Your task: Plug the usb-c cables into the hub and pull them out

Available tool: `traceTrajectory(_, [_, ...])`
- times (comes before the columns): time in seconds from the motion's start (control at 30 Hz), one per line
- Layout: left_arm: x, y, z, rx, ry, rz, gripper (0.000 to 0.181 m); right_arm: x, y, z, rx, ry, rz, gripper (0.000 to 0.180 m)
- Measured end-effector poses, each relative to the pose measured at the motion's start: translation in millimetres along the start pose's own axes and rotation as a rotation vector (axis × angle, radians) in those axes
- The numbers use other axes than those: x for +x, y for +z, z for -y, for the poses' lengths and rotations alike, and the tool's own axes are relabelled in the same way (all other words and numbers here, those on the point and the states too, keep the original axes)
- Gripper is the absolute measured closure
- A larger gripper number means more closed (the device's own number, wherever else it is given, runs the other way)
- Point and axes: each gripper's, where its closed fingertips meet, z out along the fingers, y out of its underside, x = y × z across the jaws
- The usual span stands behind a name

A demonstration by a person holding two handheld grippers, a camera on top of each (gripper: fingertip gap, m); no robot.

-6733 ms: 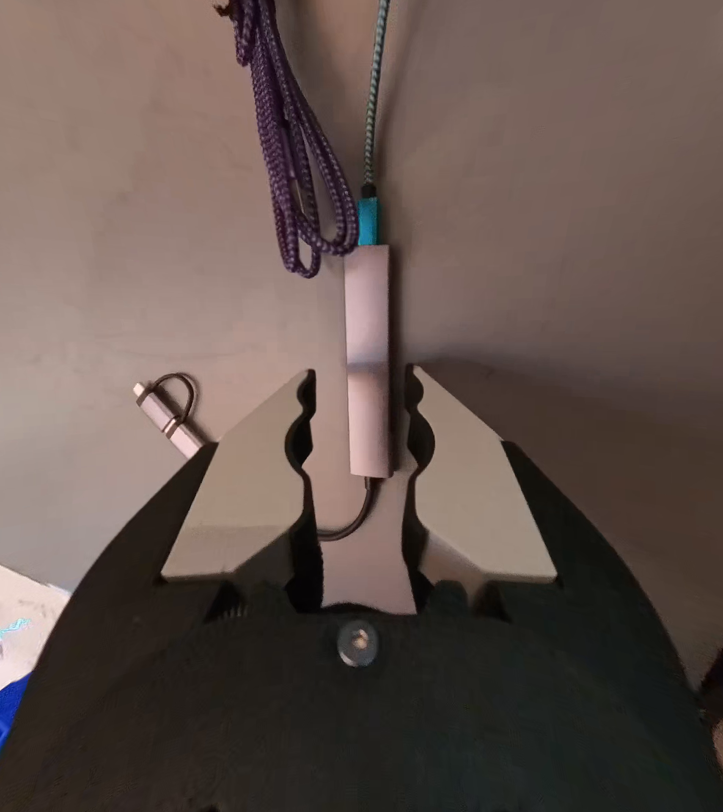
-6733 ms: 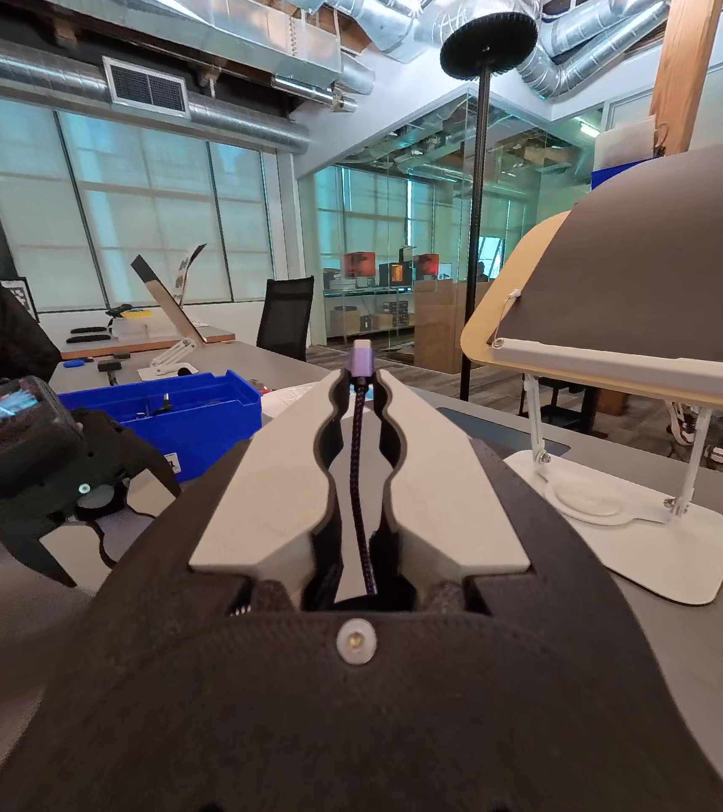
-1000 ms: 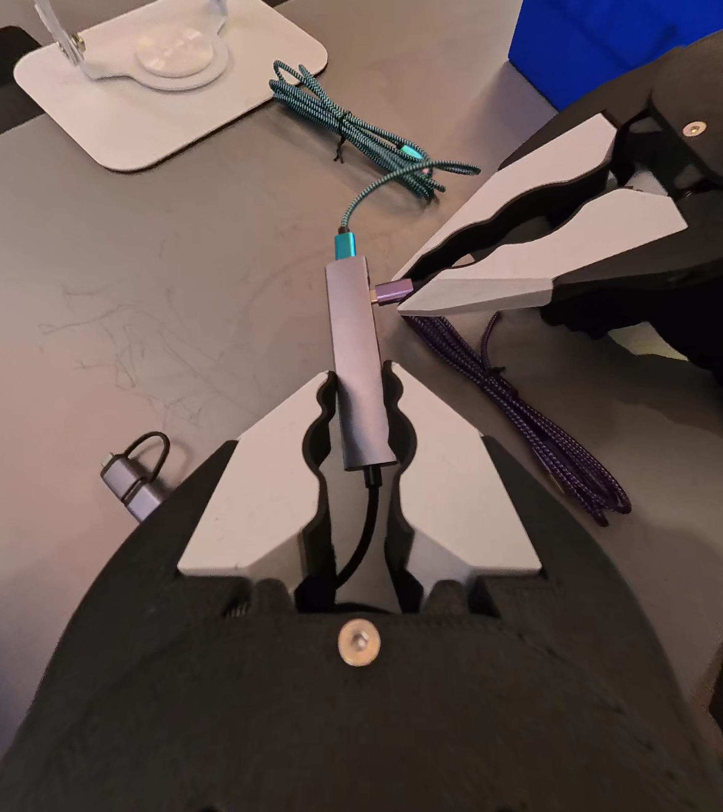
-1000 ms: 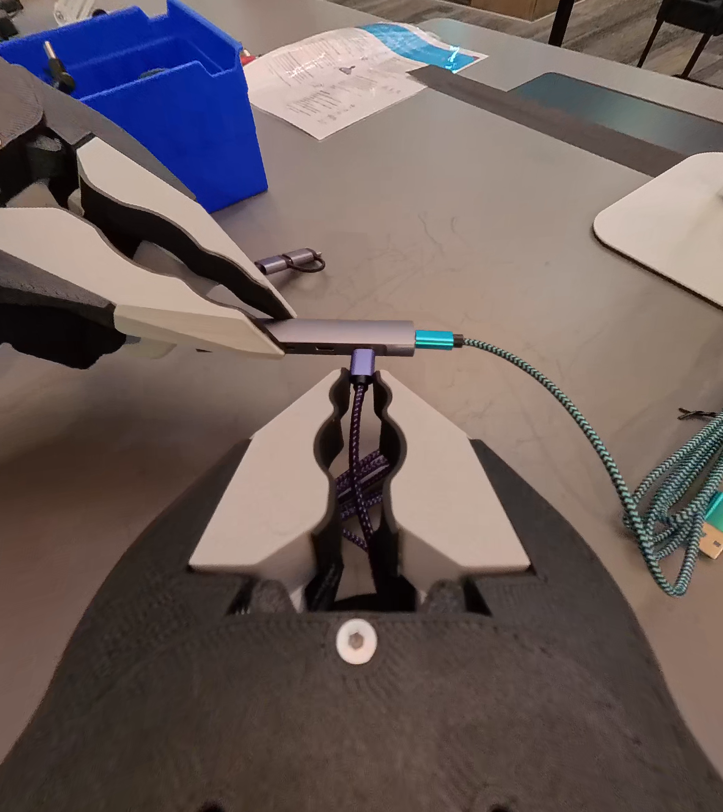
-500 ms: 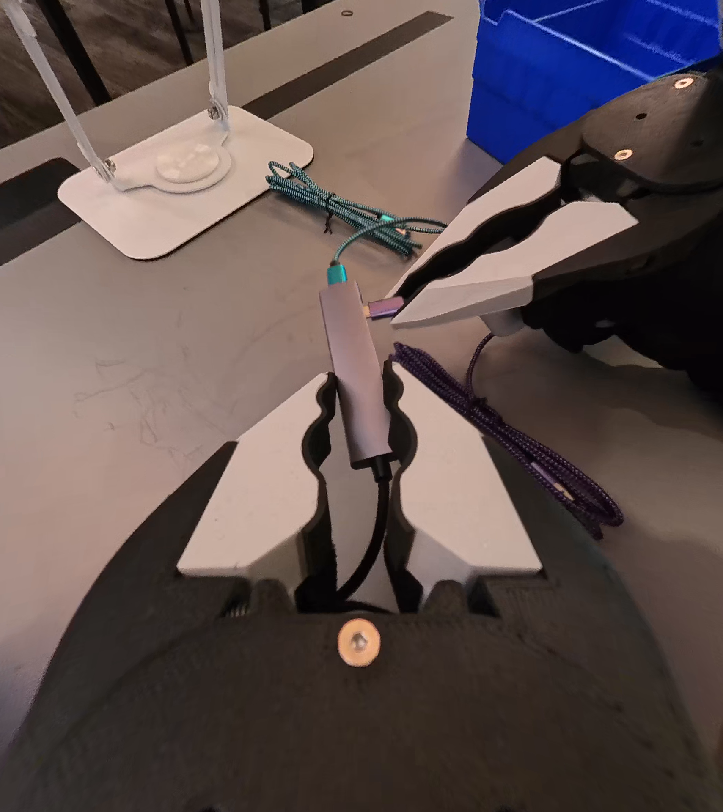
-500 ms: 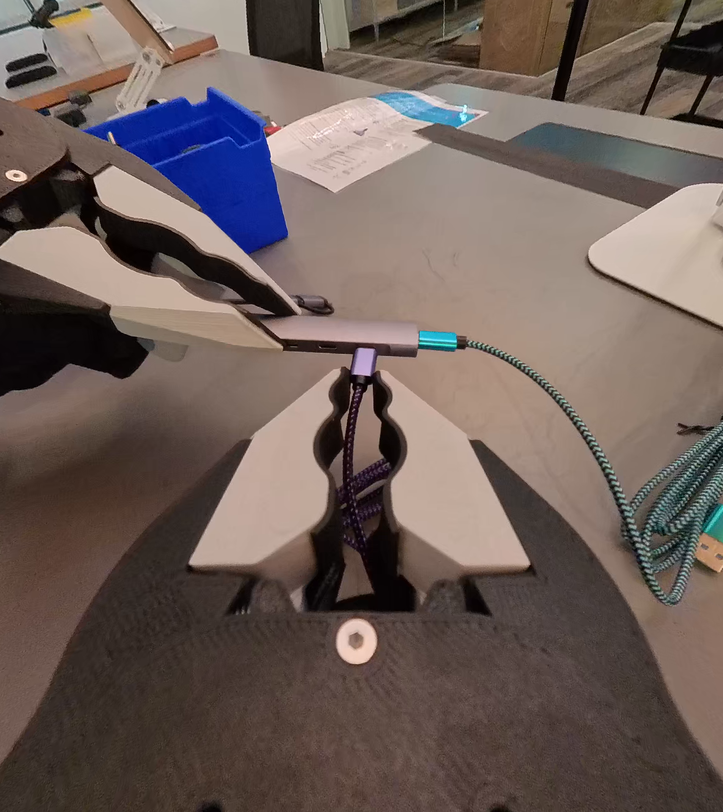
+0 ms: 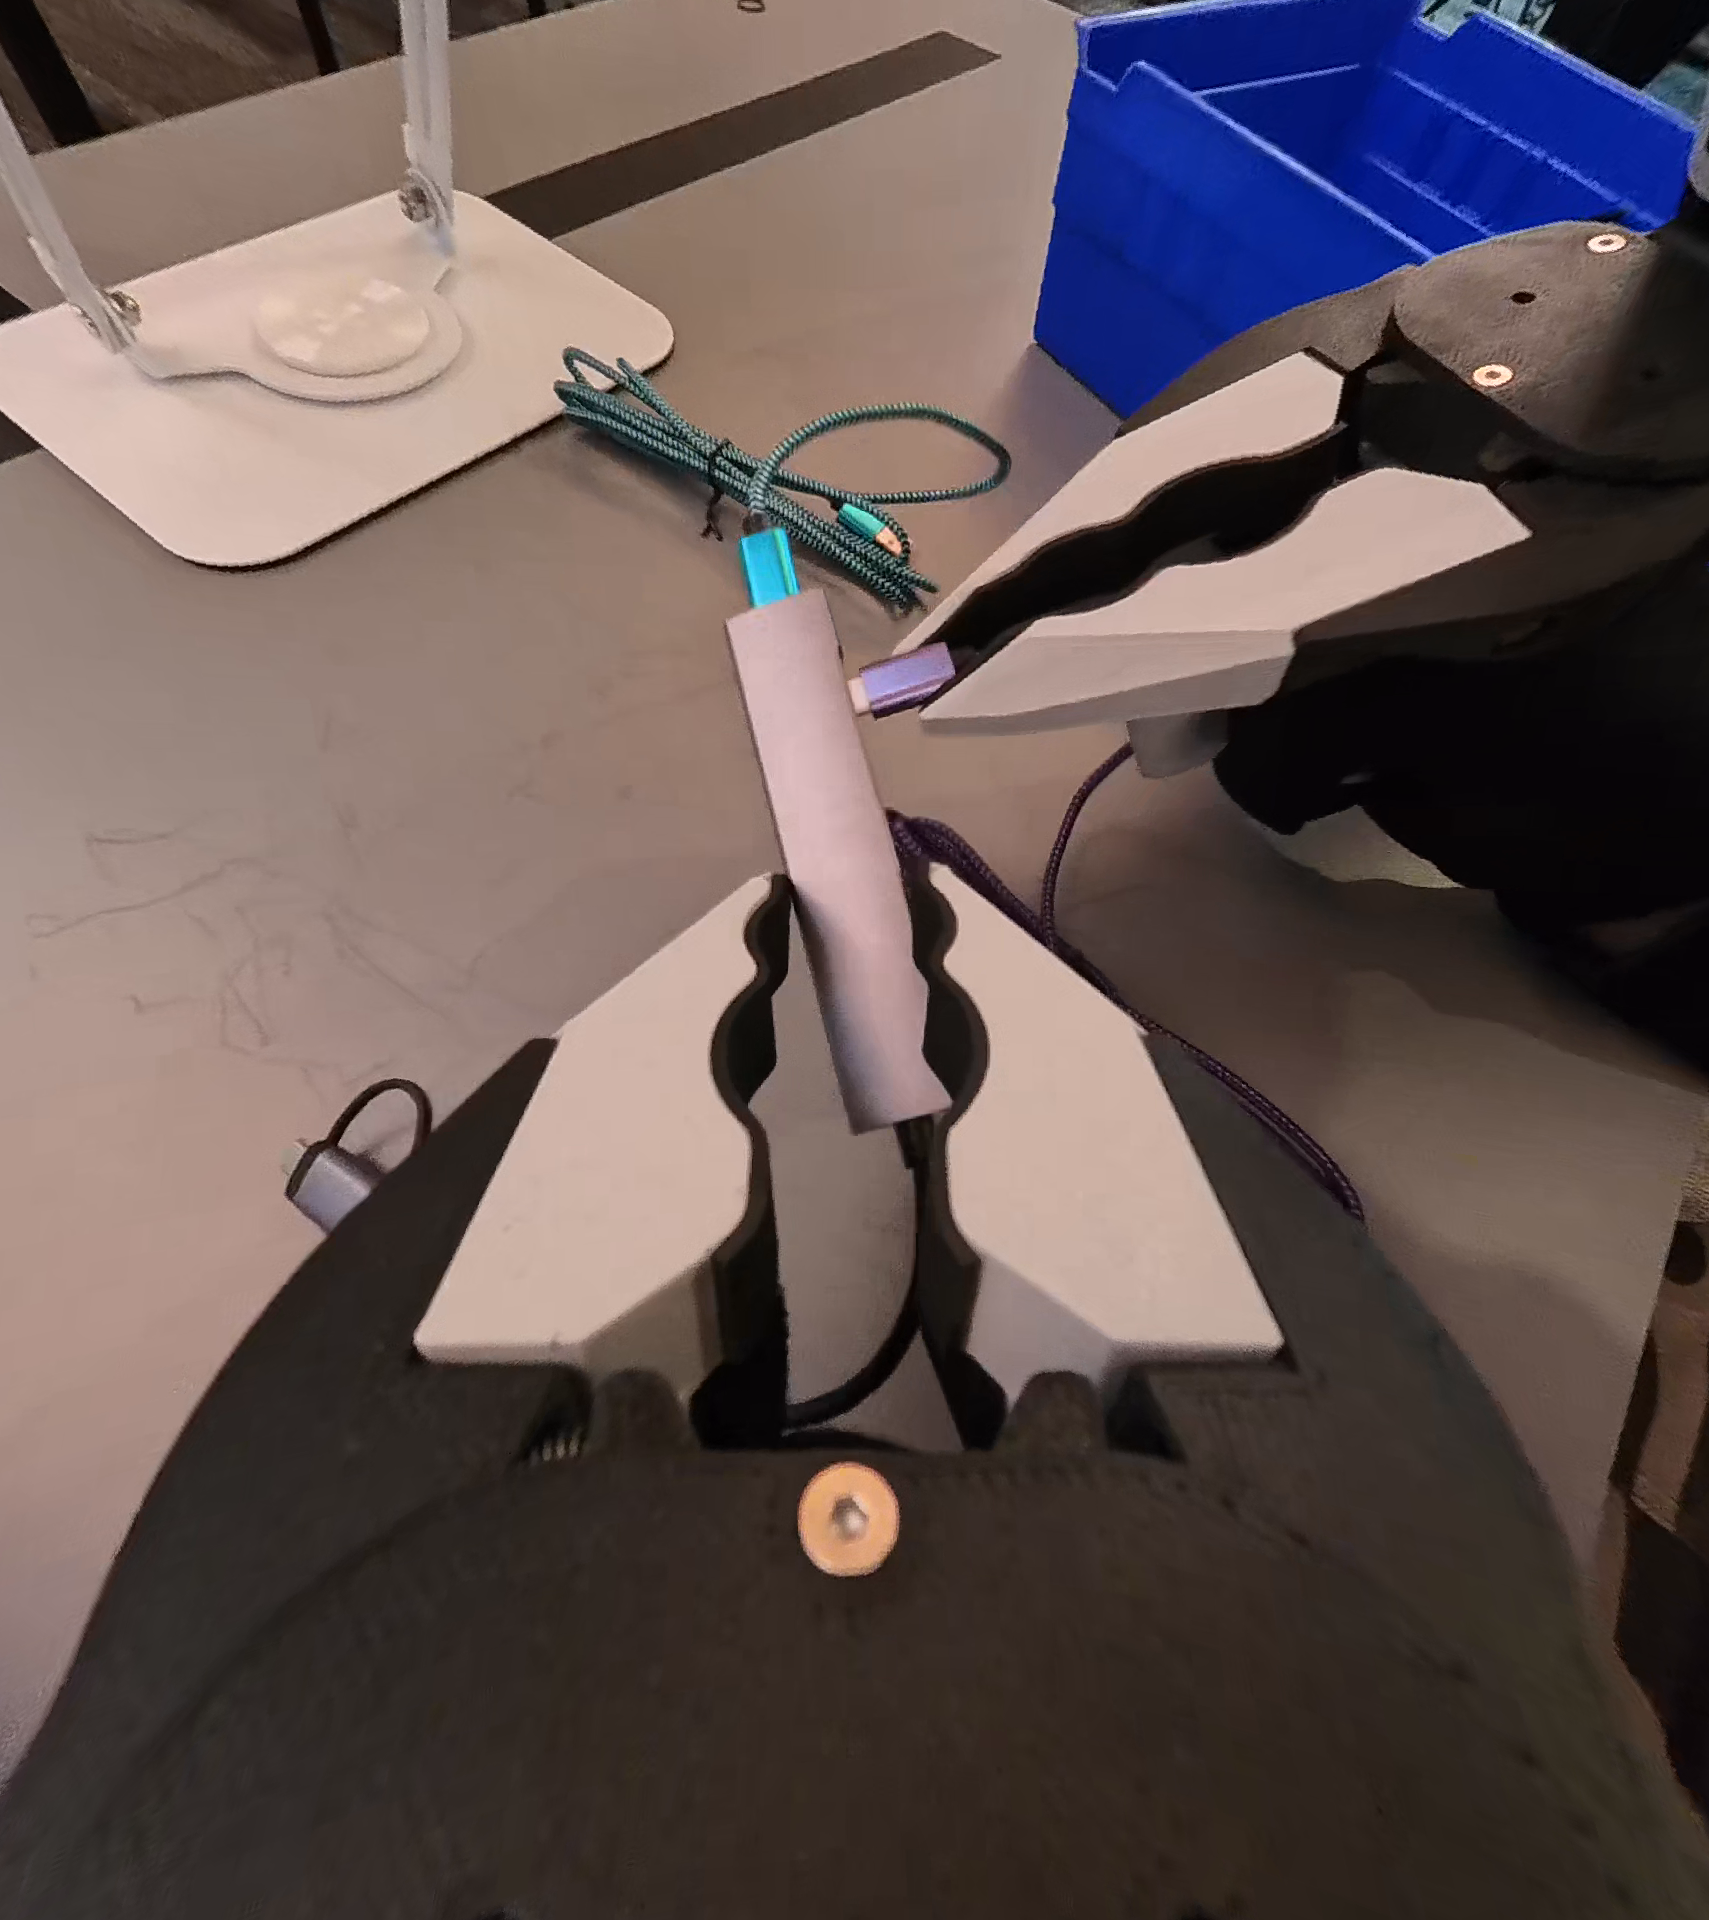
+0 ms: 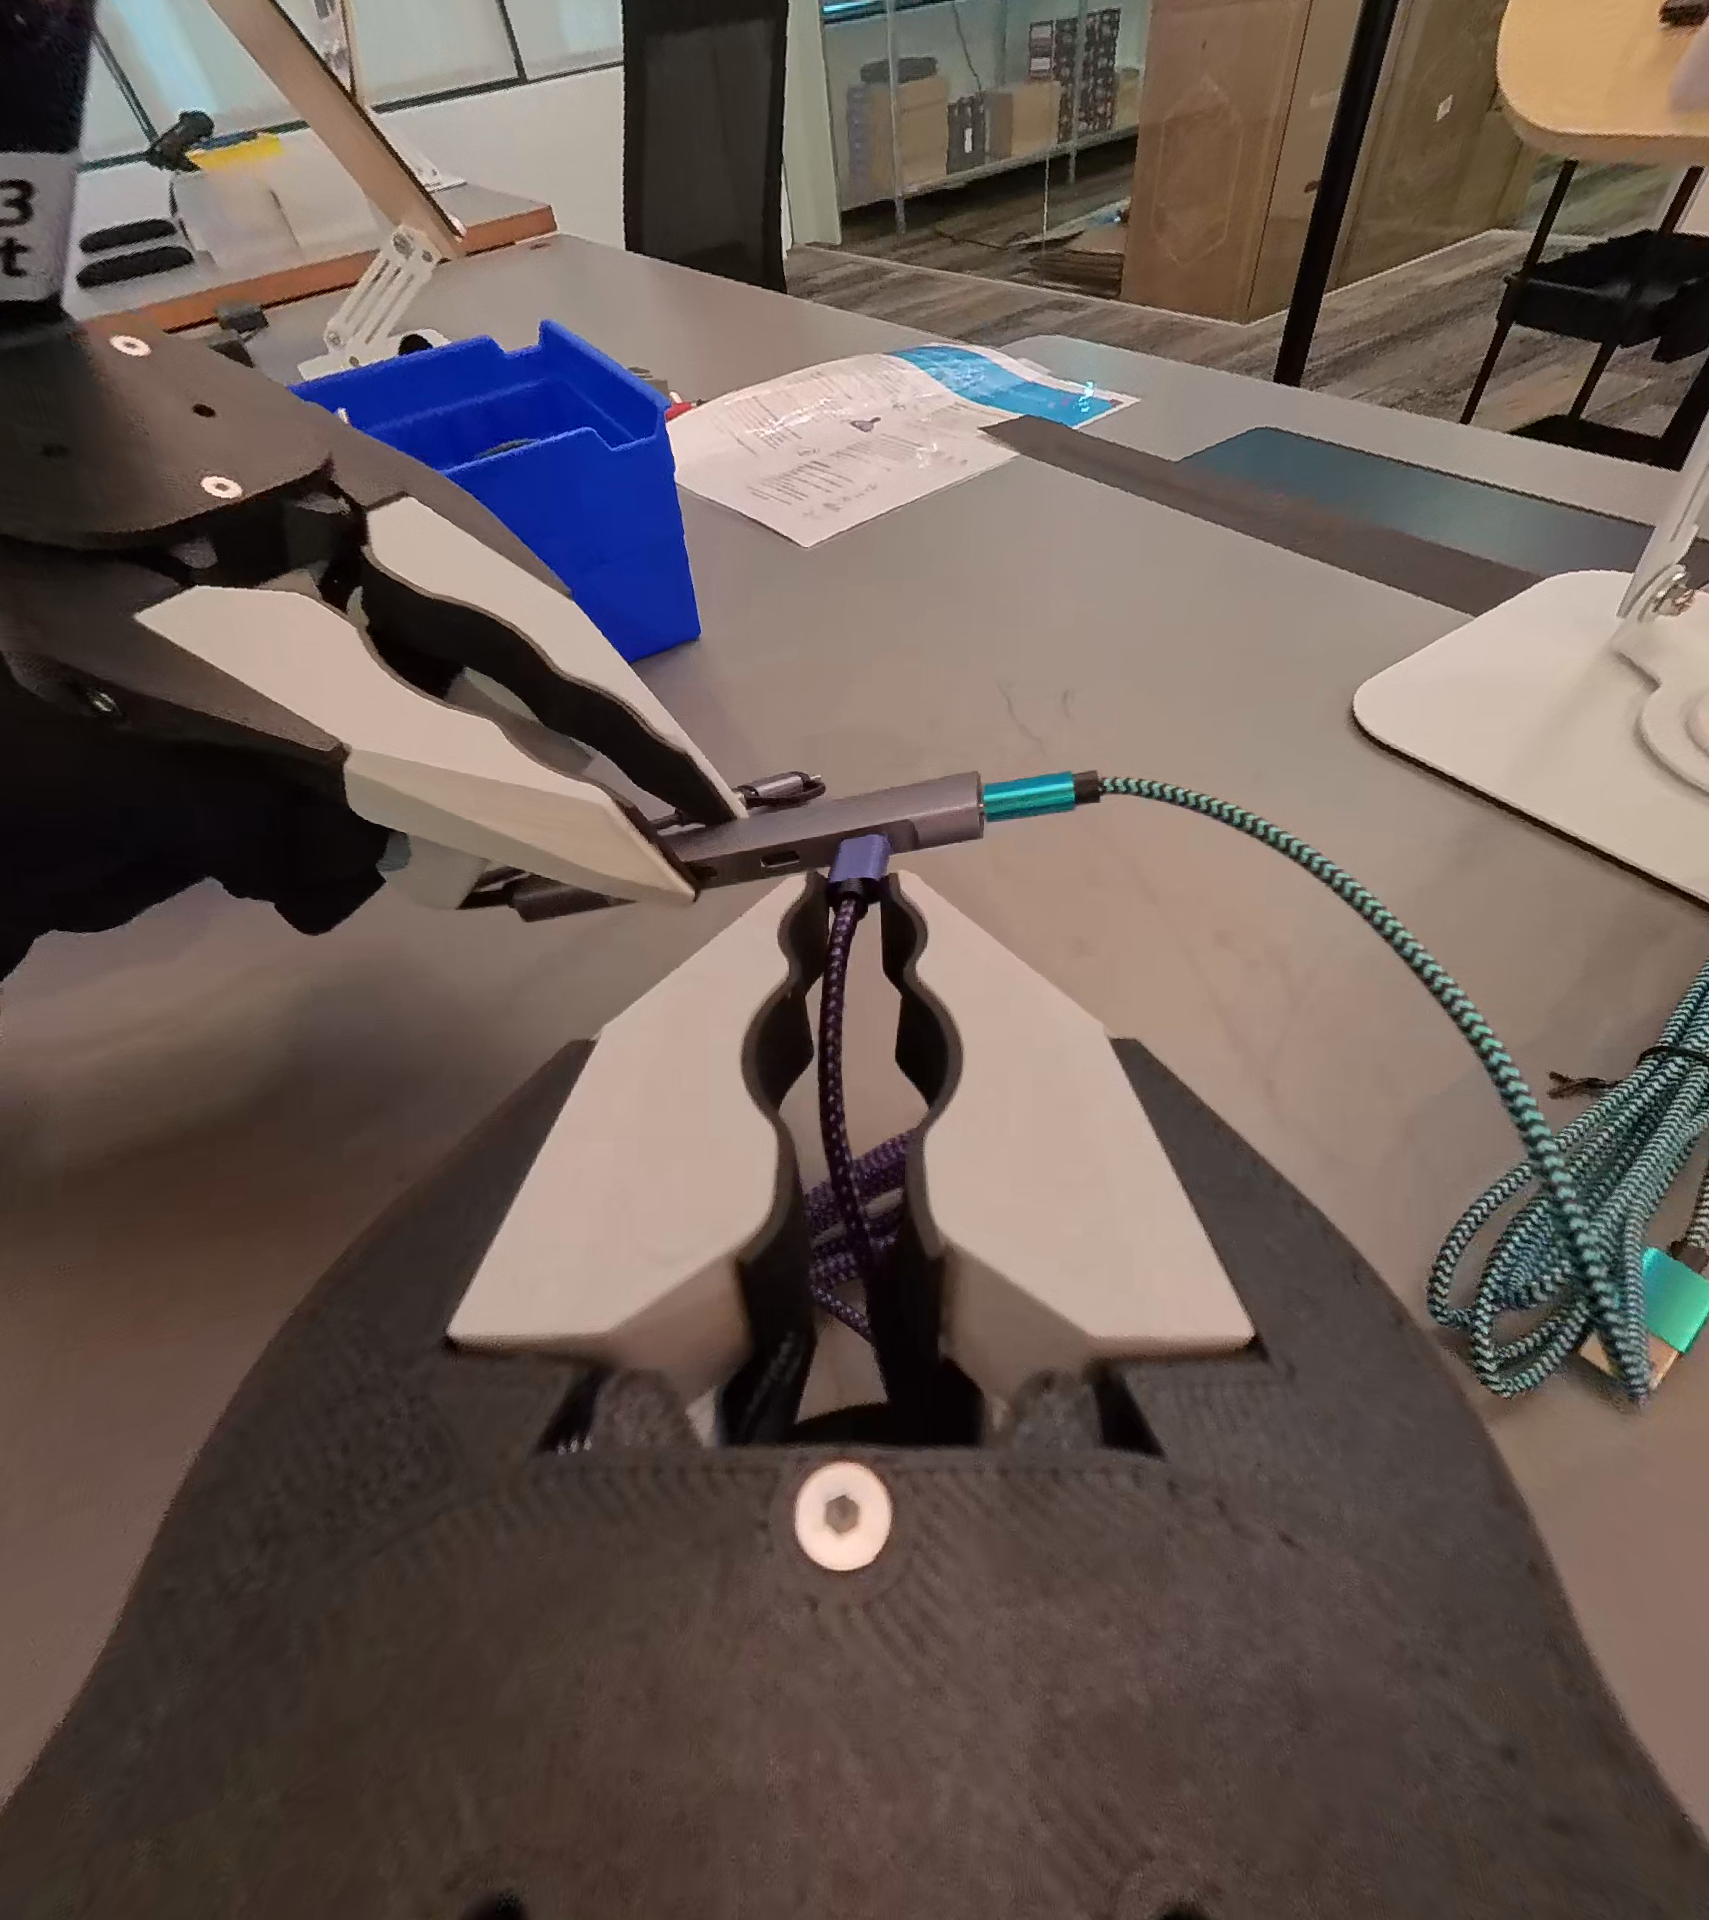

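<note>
My left gripper (image 7: 852, 883) is shut on the near half of the grey hub (image 7: 814, 769) and holds it tilted above the table. A teal plug (image 7: 765, 569) sits in the hub's far end. My right gripper (image 8: 852, 883) is shut on the purple usb-c plug (image 8: 860, 860), whose metal tip meets the side of the hub (image 8: 829, 826); how deep it sits I cannot tell. The purple cable (image 8: 834, 1049) runs back between the right fingers. In the left wrist view the right gripper (image 7: 917, 675) comes in from the right with the purple plug (image 7: 902, 681).
A blue bin (image 7: 1349, 177) stands behind the right gripper. A white stand base (image 7: 310, 416) and the coiled teal cable (image 7: 725, 447) lie beyond the hub. A small grey adapter (image 7: 341, 1169) lies at the left. A printed paper sheet (image 8: 881, 436) lies farther back.
Since 6.7 s ago the right gripper has brought the purple plug to the hub's side. In the last half second the hub's far end has tilted up and the plug now sits askew.
</note>
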Motion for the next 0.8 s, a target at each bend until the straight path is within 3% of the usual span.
traceTrajectory(0.43, [2.6,19.0,-5.3,-0.066,-0.070,-0.096,0.156,-7.3,1.5,-1.1,-0.016,-0.043,0.015,0.172])
traceTrajectory(0.8, [-6.2,19.9,-8.3,-0.175,0.176,0.098,0.157,-7.4,2.5,-4.5,-0.065,-0.164,-0.055,0.172])
